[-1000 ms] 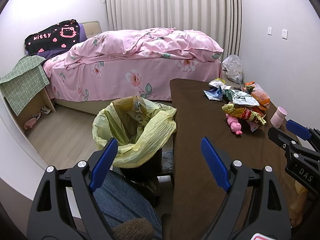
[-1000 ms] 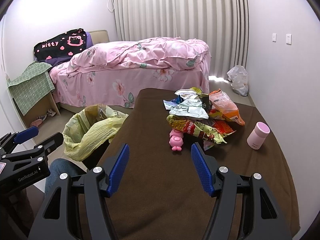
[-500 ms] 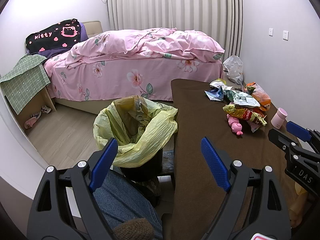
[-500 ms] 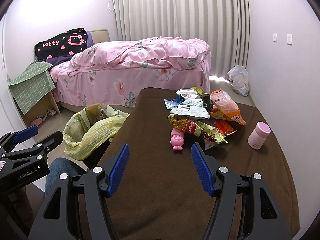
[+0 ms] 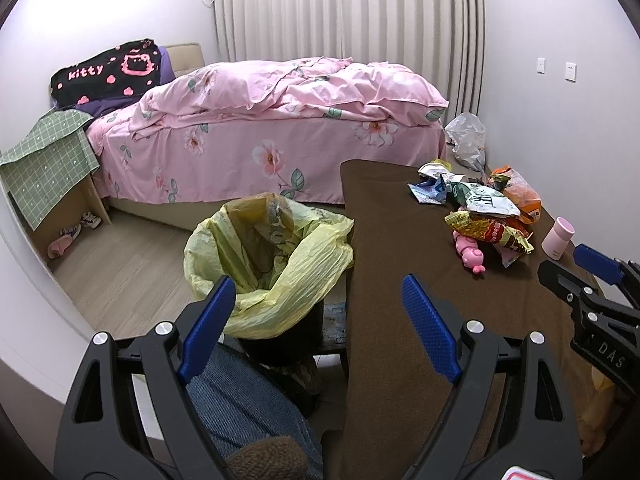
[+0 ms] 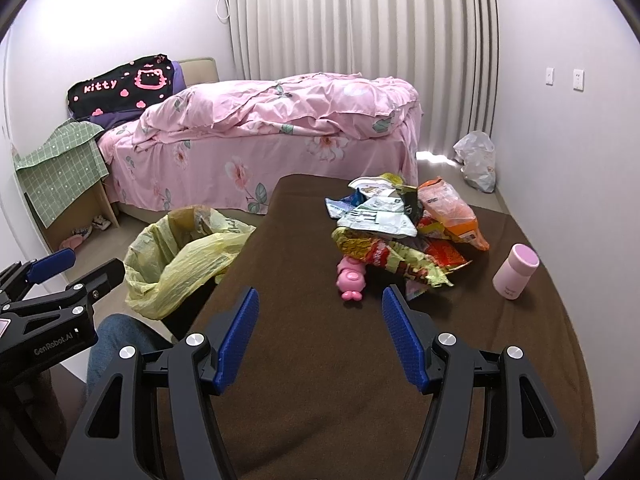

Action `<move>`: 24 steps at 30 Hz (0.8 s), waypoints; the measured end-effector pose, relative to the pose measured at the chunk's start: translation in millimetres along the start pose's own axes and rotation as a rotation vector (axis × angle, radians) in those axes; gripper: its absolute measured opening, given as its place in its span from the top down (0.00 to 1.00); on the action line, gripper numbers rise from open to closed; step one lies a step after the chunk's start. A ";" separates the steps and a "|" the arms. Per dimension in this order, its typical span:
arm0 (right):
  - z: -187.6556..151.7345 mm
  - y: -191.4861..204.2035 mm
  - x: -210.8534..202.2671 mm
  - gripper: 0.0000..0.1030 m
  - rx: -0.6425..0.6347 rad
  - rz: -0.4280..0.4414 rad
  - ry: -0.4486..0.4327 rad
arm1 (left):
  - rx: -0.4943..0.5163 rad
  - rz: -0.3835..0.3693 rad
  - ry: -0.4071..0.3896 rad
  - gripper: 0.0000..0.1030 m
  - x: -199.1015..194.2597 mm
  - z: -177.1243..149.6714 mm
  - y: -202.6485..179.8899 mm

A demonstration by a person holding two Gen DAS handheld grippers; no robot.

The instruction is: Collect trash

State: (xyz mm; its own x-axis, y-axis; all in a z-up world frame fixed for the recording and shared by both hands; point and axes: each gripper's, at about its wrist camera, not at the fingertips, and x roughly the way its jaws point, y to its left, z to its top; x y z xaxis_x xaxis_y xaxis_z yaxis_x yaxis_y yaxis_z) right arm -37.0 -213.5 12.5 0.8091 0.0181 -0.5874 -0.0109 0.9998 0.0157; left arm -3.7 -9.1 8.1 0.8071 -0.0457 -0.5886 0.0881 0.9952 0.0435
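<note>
Almost nothing has shifted in the last second: the left gripper (image 5: 316,312) and right gripper (image 6: 318,316) still hover with fingers spread and empty, the snack wrappers (image 6: 400,232) untouched on the brown tabletop (image 6: 300,360), beyond the pink toy (image 6: 351,278), right of the yellow-lined bin (image 5: 268,264), so collecting hasn't begun.

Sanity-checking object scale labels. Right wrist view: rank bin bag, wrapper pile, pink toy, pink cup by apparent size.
1-2. Wrapper pile and bin bag: they cover similar areas, too close to rank.
3-4. Pink cup and pink toy: alike, both far smaller; no firm order.
</note>
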 end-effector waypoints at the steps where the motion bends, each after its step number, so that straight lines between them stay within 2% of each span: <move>1: 0.6 -5.4 0.1 0.41 0.003 -0.009 -0.006 | 0.007 -0.004 -0.011 0.22 1.7 0.7 -1.5; 6: 7.0 -46.4 11.2 0.41 0.021 -0.075 -0.035 | 0.034 -0.069 -0.039 0.22 21.3 13.7 -13.7; 9: 15.6 -78.4 25.3 0.41 0.050 -0.115 -0.032 | 0.079 -0.144 -0.056 0.22 45.4 31.6 -36.2; 11: 19.5 -100.2 33.9 0.41 0.064 -0.130 -0.028 | 0.107 -0.224 -0.052 0.22 74.1 52.9 -60.0; 12: 20.7 -106.9 38.2 0.41 0.063 -0.138 -0.028 | 0.110 -0.235 -0.052 0.22 78.5 56.5 -63.1; 14: 24.1 -121.2 45.1 0.41 0.052 -0.167 -0.029 | 0.141 -0.324 -0.048 0.21 106.1 77.0 -84.4; 16: 27.1 -136.2 51.4 0.41 0.049 -0.188 -0.033 | 0.185 -0.389 -0.040 0.13 133.6 97.6 -106.4; 18: 29.8 -150.0 57.4 0.41 0.065 -0.200 -0.031 | 0.233 -0.421 -0.021 0.13 159.6 114.6 -124.2; 20: 30.2 -163.1 62.8 0.41 0.093 -0.195 -0.026 | 0.261 -0.449 0.035 0.13 194.6 135.6 -139.3; 24: 25.7 -181.0 78.1 0.41 0.142 -0.181 0.001 | 0.222 -0.534 0.095 0.14 253.1 171.5 -152.1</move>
State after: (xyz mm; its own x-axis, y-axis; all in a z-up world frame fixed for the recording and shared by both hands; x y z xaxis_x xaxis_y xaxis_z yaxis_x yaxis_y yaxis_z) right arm 43.3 -393.2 -15.5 0.7894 -0.1618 -0.5921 0.2175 0.9758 0.0232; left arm 287.3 -187.0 -9.1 0.5625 -0.5177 -0.6447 0.5967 0.7939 -0.1169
